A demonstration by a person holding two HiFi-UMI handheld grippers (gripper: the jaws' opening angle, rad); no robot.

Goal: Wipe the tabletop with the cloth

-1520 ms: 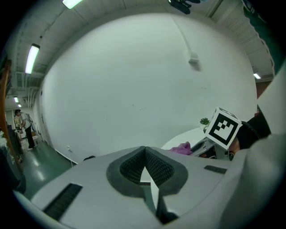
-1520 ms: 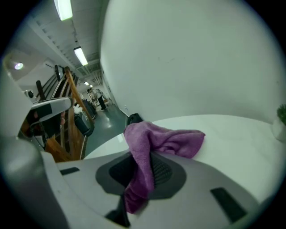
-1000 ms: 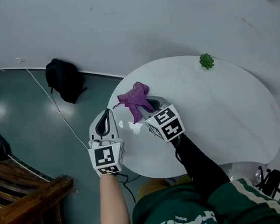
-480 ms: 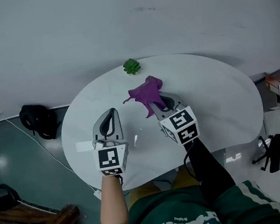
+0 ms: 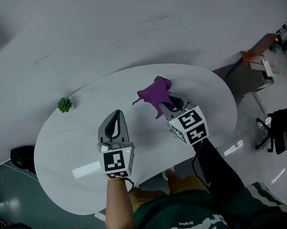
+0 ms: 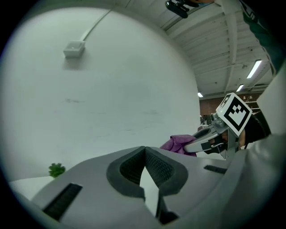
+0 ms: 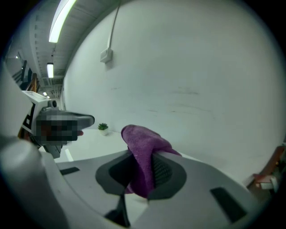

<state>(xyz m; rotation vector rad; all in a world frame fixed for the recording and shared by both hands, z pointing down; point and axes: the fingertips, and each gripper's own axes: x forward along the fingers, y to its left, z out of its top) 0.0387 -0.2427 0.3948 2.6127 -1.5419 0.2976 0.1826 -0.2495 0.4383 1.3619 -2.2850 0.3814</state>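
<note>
Over white tabletop (image 5: 212, 103): right gripper (image 5: 169, 102), jaws pinching purple cloth (image 5: 154, 92), the grip plain only in right gripper view. Left gripper (image 5: 112, 121): jaws pressed together, empty, per left gripper view. Green plant (image 5: 65, 104) near far-left rim.

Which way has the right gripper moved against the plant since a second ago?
Yes, rightward: right gripper, holding the cloth, was left of the plant, now right of it.

Dim, cool, even light; fisheye gripper views, black corners, bright ceiling tube (image 7: 60, 20).
</note>
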